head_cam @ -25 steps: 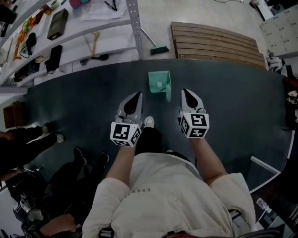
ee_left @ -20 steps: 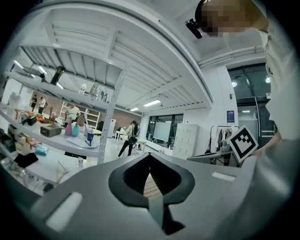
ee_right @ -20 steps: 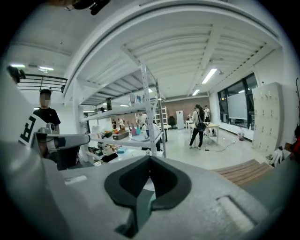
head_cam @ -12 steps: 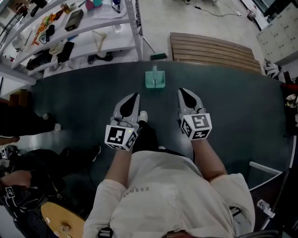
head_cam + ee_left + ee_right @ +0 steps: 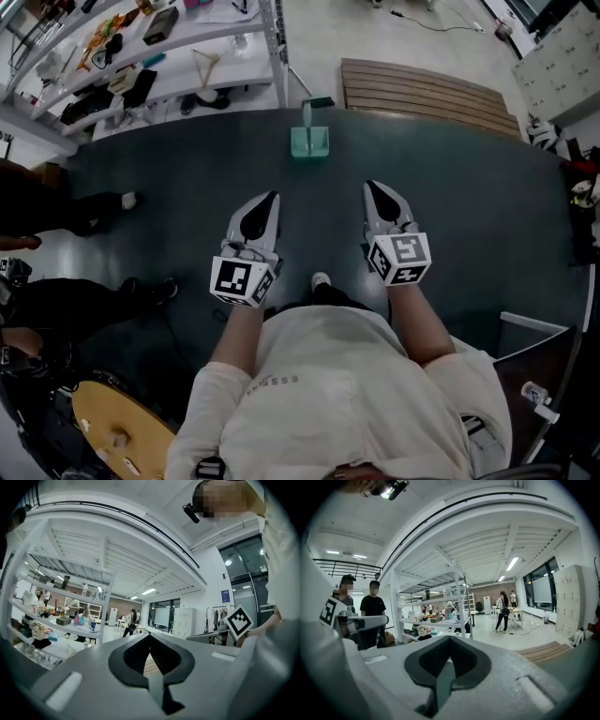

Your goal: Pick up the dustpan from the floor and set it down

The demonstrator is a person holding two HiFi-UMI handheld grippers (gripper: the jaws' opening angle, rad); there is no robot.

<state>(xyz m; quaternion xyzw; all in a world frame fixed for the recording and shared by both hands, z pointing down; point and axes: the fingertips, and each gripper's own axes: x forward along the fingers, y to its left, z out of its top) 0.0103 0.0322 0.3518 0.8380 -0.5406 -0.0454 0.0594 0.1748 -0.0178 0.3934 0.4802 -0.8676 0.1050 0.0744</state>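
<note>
Dark mat (image 5: 469, 206) opens up as the person (image 5: 347, 394) backs away, left claw (image 5: 271, 199) and right claw (image 5: 371, 187) both closed on nothing. The teal dustpan (image 5: 309, 141) now sits farther ahead near the mat's far edge, apparently already set down.

The head view looks steeply down from above and behind the left hand-held gripper (image 5: 272, 199) and the right hand-held gripper (image 5: 370, 187), taking in the dark floor mat (image 5: 469, 187) ahead of them. The 2 gripper views each sit close behind their own jaws and face roughly level across the room. All 3 views share the white shelving rack (image 5: 216, 67) ahead-left of the hand-held grippers; the wooden slat platform (image 5: 427, 94) ahead-right shows in the head and right gripper views.
</note>
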